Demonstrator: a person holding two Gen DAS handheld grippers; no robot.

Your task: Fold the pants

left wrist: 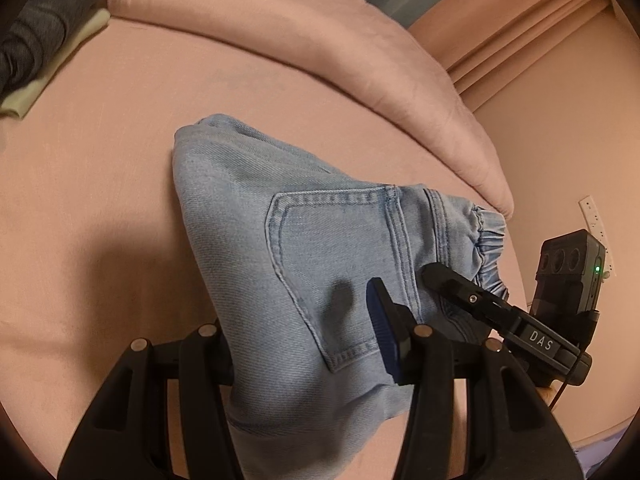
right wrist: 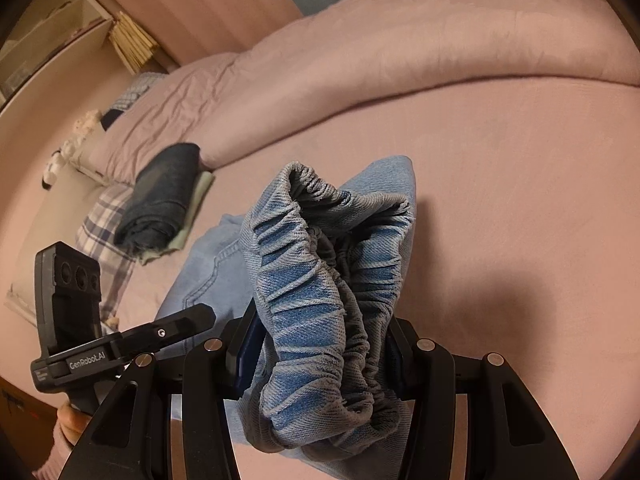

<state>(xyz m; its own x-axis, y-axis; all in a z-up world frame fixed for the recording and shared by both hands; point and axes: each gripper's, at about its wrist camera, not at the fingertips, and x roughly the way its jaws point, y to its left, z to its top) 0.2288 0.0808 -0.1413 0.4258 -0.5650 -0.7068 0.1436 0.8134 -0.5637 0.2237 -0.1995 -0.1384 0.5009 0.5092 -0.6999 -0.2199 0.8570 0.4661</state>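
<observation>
Claws both grip the pants (left wrist: 304,240): right claw (right wrist: 320,354) pinches the waistband, left claw (left wrist: 312,344) clamps denim.

Ahead of the right gripper (right wrist: 320,360), bare pink bedsheet (right wrist: 500,208) runs open up to the rolled pink duvet (right wrist: 400,52), which walls off the far side. Forward-left of it, a folded dark denim stack on pale green cloth (right wrist: 164,196) blocks that side. The bunched light-blue denim pants (left wrist: 304,248) fill the space between both claws; sheet left of the left gripper (left wrist: 312,344) lies open.
</observation>
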